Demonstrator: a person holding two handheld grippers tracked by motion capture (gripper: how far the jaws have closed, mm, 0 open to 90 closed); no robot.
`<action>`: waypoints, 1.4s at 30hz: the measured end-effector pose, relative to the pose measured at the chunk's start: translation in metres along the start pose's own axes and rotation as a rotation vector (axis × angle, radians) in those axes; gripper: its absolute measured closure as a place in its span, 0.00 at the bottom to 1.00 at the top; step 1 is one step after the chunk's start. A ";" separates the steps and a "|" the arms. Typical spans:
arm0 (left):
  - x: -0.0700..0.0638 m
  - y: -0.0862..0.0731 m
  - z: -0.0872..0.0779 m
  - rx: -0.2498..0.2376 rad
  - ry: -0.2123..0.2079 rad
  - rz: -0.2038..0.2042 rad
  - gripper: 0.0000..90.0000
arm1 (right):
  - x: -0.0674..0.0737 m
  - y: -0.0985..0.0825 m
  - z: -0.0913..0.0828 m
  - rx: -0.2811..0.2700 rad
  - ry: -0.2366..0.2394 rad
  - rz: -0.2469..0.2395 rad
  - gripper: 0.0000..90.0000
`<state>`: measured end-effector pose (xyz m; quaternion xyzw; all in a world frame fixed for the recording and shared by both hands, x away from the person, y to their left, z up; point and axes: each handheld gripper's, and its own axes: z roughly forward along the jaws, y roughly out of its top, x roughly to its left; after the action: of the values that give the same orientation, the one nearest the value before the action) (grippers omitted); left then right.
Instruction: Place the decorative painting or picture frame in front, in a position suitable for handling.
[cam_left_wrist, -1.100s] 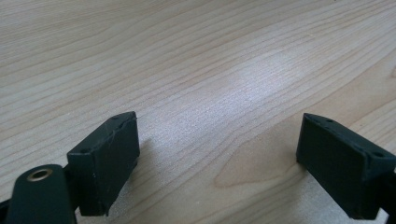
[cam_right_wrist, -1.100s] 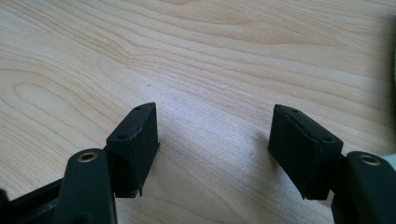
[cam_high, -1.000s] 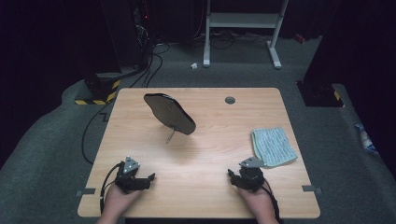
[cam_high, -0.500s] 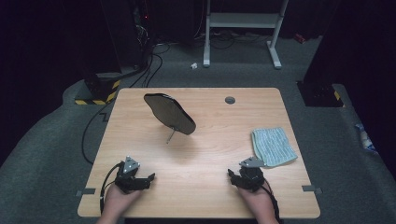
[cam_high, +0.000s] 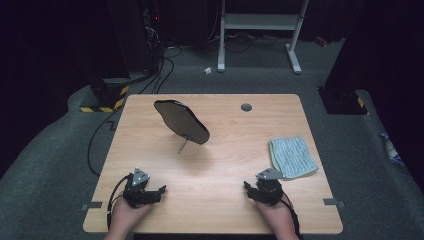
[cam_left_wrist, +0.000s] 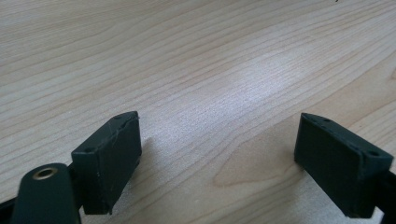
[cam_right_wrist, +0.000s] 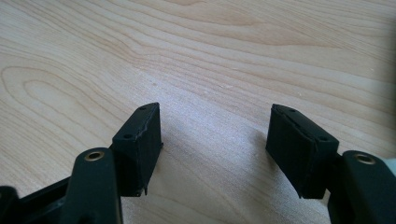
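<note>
Nothing has shifted since the earlier frames: both grippers, the mirror and the cloth sit where they did a second ago.

The light wooden table (cam_high: 215, 150) carries everything. Toward its far left stands an oval tabletop mirror (cam_high: 181, 121), tilted on a thin stand, well apart from both grippers and farther from the person than either. At the right edge lies a folded blue-and-white cloth (cam_high: 293, 157), flat on the wood, just beyond and beside the right gripper (cam_high: 255, 190); the high view does not settle whether they touch.

The left gripper (cam_high: 159, 190) rests near the near-left corner, held by the person's left hand (cam_high: 125, 217). Its own view shows the jaws spread wide with only bare wood between them. The right gripper, in the right hand (cam_high: 275, 215), likewise has its jaws wide apart over bare wood, gripping nothing.
</note>
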<state>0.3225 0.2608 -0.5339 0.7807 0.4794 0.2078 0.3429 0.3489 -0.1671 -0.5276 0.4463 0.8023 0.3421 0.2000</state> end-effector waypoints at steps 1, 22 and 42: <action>0.000 0.000 0.000 0.000 0.000 0.000 0.17 | 0.000 0.000 0.000 -0.001 0.000 -0.002 0.40; 0.000 0.001 0.002 0.012 -0.010 0.010 0.11 | -0.038 0.015 -0.025 -0.099 -0.075 -0.025 0.37; 0.000 0.001 0.002 0.011 -0.018 0.015 0.11 | -0.145 0.025 0.003 0.065 -0.247 0.174 0.18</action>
<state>0.3242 0.2594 -0.5345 0.7880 0.4715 0.2005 0.3414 0.4406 -0.2809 -0.5094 0.5590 0.7406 0.2745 0.2523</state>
